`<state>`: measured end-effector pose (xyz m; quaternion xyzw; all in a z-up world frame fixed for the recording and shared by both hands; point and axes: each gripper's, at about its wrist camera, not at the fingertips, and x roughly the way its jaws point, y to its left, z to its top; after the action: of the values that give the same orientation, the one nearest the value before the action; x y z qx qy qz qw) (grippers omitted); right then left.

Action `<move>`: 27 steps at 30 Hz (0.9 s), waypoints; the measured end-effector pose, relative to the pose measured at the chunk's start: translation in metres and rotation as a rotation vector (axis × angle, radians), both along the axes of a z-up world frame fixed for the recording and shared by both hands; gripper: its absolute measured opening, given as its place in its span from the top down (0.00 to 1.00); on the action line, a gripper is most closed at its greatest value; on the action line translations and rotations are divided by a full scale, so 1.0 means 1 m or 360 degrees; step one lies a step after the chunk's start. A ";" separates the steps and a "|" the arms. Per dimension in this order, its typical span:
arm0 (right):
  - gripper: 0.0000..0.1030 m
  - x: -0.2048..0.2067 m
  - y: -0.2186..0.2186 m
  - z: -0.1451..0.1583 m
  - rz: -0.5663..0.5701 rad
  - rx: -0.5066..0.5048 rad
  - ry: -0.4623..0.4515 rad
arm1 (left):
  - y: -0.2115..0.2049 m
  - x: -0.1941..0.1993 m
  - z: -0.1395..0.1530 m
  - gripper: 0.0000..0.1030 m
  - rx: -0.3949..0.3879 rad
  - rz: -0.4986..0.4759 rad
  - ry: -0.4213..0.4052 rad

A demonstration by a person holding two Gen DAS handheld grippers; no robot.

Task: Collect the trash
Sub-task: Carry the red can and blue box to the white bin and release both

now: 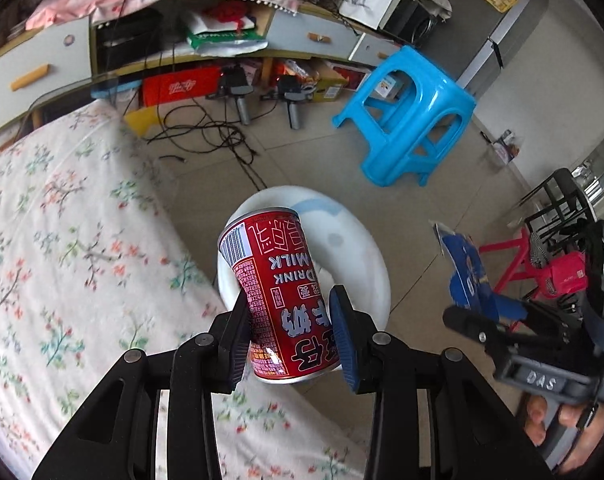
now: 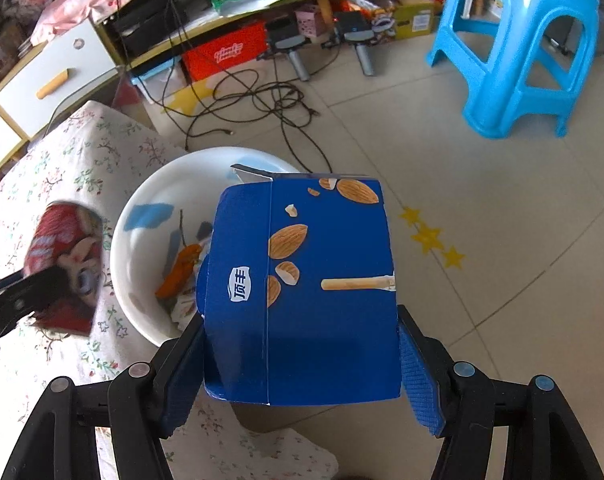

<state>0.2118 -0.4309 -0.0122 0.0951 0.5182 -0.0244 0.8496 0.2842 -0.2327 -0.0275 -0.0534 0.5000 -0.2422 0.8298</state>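
My left gripper (image 1: 289, 330) is shut on a red milk-drink can (image 1: 277, 292), held tilted above the white bin (image 1: 366, 264) on the floor. The same can (image 2: 63, 268) shows blurred at the left of the right wrist view, over the floral bedspread. My right gripper (image 2: 302, 364) is shut on a blue almond snack box (image 2: 306, 292), pads pressed on both its sides, held above the near rim of the white bin (image 2: 141, 240). Orange and paper scraps (image 2: 179, 268) lie inside the bin. The box (image 1: 468, 276) and right gripper (image 1: 482, 320) appear at the right of the left wrist view.
A bed with a floral cover (image 1: 61, 260) lies left of the bin. A blue plastic stool (image 1: 406, 116) stands on the tiled floor beyond. Black cables (image 2: 253, 100) trail across the floor toward a cluttered low cabinet (image 1: 181, 40). A red and black rack (image 1: 542, 240) stands at right.
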 end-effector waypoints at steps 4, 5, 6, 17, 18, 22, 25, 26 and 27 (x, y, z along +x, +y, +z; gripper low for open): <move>0.29 0.000 -0.004 0.000 -0.0011 0.0012 -0.0001 | -0.001 0.004 0.004 0.30 0.0105 0.0000 -0.0061; 0.29 0.000 -0.005 0.000 -0.0013 0.0014 -0.0001 | 0.001 0.003 0.005 0.26 0.0117 0.0014 -0.0080; 0.29 0.001 -0.005 0.000 -0.0014 0.0015 -0.0001 | 0.004 0.000 0.008 0.23 0.0123 0.0029 -0.0094; 0.29 0.007 0.005 -0.003 -0.0007 0.0009 0.0008 | 0.057 -0.028 0.007 0.05 0.0246 0.0123 -0.0088; 0.29 0.009 0.008 -0.003 -0.0003 0.0008 0.0012 | 0.062 -0.029 0.007 0.05 0.0257 0.0129 -0.0088; 0.29 0.016 0.019 -0.006 0.0012 0.0006 0.0022 | 0.082 -0.041 0.010 0.04 0.0302 0.0165 -0.0113; 0.29 0.023 0.028 -0.008 0.0019 0.0006 0.0021 | 0.094 -0.049 0.013 0.04 0.0323 0.0193 -0.0122; 0.29 0.025 0.030 -0.009 0.0018 0.0007 0.0013 | 0.098 -0.053 0.014 0.04 0.0331 0.0202 -0.0125; 0.28 0.027 0.033 -0.009 0.0019 0.0016 -0.0004 | 0.100 -0.056 0.015 0.04 0.0338 0.0208 -0.0129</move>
<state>0.2386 -0.3980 -0.0211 0.0962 0.5178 -0.0165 0.8499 0.2278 -0.1322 -0.0129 0.0120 0.4843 -0.1353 0.8643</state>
